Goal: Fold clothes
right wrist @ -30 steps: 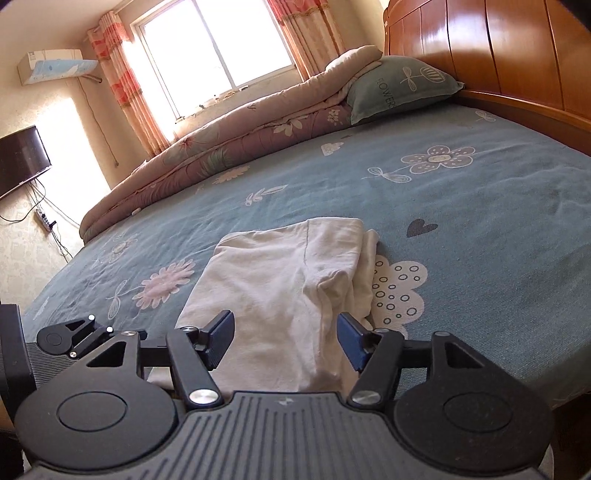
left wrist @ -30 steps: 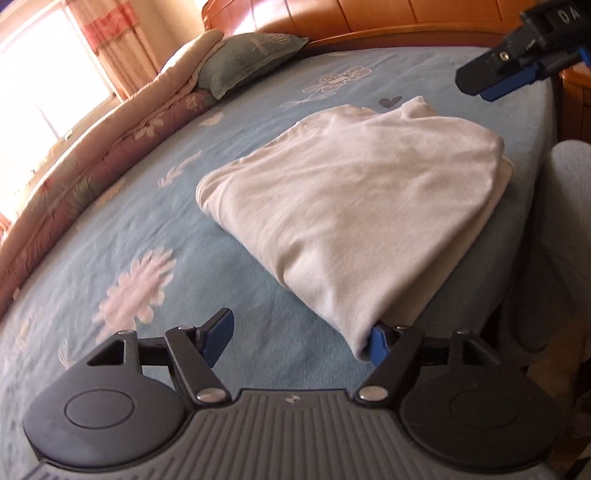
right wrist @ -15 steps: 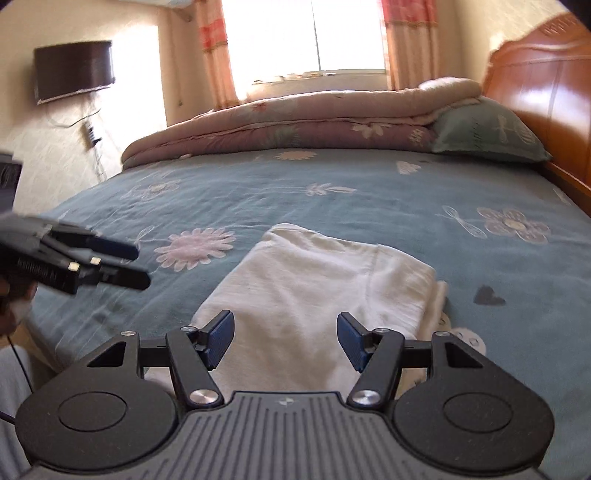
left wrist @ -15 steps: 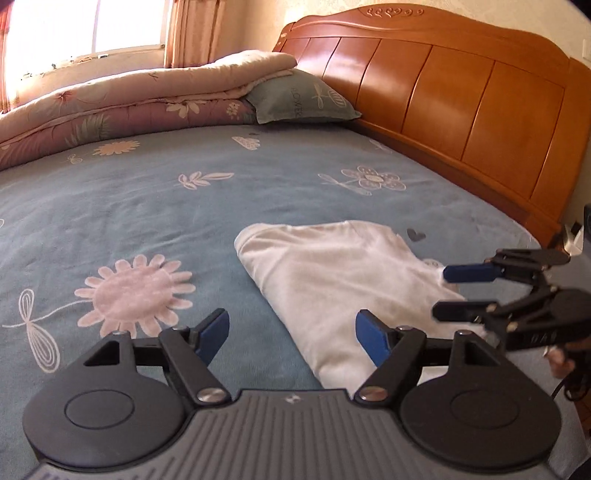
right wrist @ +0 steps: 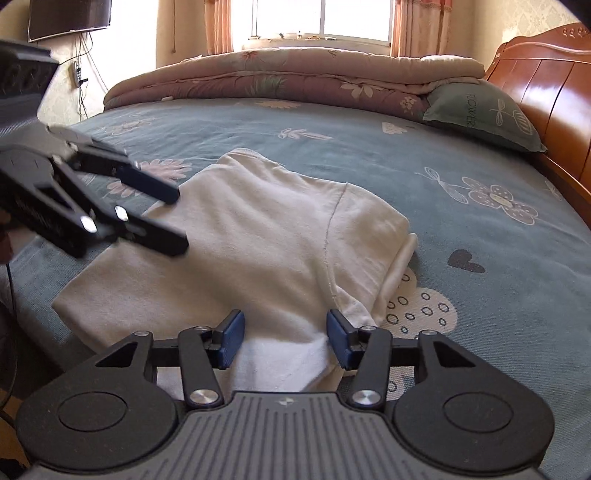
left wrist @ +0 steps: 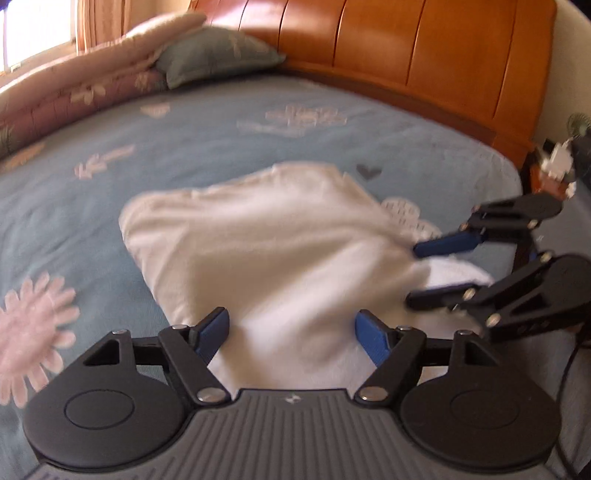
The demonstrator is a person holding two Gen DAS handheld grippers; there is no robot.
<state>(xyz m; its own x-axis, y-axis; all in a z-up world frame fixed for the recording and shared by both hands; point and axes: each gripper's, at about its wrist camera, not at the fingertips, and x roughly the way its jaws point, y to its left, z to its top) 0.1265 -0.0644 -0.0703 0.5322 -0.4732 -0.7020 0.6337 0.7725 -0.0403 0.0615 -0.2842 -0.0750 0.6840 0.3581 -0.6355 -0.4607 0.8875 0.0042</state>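
A folded white garment lies on the blue flowered bedsheet, close to the near edge. My left gripper is open at the garment's near left end, and cloth lies between its blue pads without being pressed. My right gripper sits at the near right corner. Its jaws are closing with the folded edge between the pads, which do not visibly pinch it.
A rolled quilt and a green pillow lie along the far side of the bed. The wooden headboard runs on the right. A window, a wall-mounted TV and a cluttered nightstand surround the bed.
Both grippers have moved in onto the garment's near edge, one at each end. The right jaws are narrower than before. The left jaws keep their width.
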